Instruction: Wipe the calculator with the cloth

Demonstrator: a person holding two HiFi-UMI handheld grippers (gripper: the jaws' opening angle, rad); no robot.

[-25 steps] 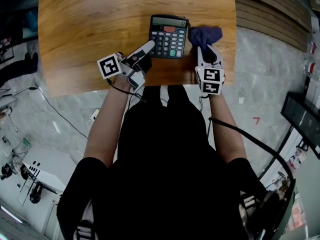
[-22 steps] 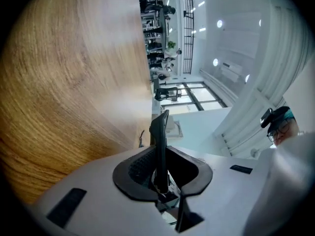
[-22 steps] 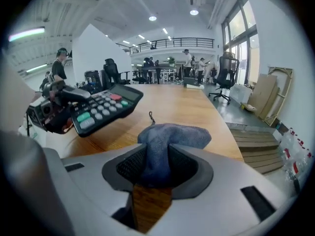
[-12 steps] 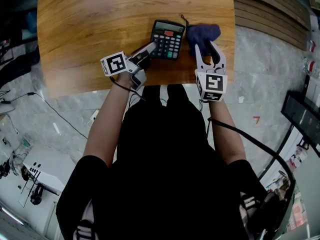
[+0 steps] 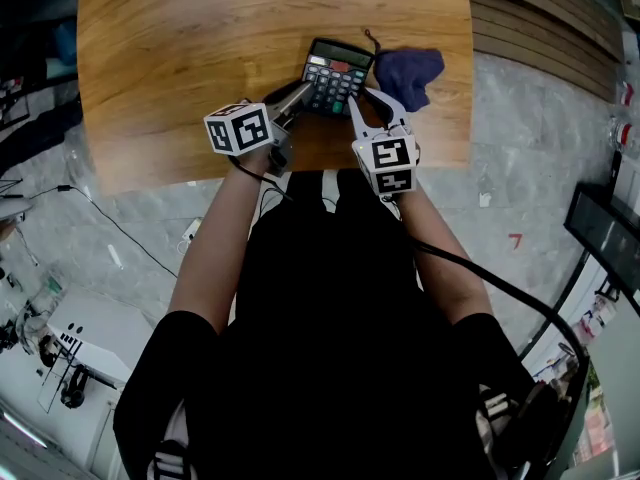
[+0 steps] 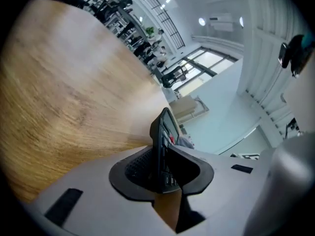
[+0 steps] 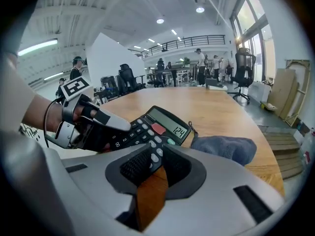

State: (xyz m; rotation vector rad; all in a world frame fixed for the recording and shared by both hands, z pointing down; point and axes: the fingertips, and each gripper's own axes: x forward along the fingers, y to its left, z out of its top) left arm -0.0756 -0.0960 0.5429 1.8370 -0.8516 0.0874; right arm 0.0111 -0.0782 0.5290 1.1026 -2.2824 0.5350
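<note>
A slip threatens: the left claw (image 6: 162, 173), pinching the calculator (image 5: 337, 70) by its edge, has just been opening while the right claw (image 7: 156, 163) has just been closing onto its corner.

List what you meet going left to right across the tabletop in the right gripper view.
left gripper (jaws have just opened slightly, yet grip the next item) → calculator → cloth

the only readable figure is 124, on the display (image 7: 173, 127) of the calculator (image 7: 141, 132).
</note>
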